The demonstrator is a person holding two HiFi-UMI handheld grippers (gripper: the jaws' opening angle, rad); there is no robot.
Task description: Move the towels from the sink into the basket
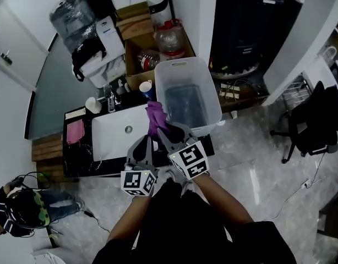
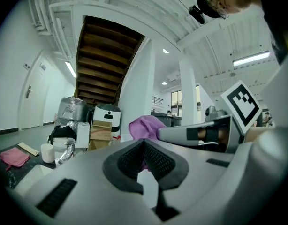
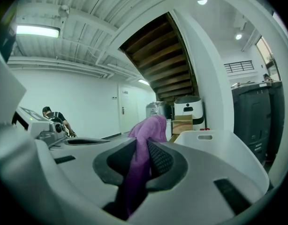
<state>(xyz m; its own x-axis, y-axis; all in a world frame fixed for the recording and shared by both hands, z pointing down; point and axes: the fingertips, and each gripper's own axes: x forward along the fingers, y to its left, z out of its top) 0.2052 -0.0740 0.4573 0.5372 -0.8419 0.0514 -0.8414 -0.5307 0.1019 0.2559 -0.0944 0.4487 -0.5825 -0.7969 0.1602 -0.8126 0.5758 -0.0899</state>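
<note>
The right tongs (image 3: 145,154) pinch the purple towel (image 1: 155,116) in the air between the sink (image 1: 115,135) and the basket (image 1: 214,104), the left tongs (image 2: 145,157) are closed and empty, and next the towel should go over the basket and be dropped in.

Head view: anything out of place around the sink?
One thing: a pink towel lies on the dark counter left of the sink, not in it. The purple towel hangs pinched in the right tool.
</note>
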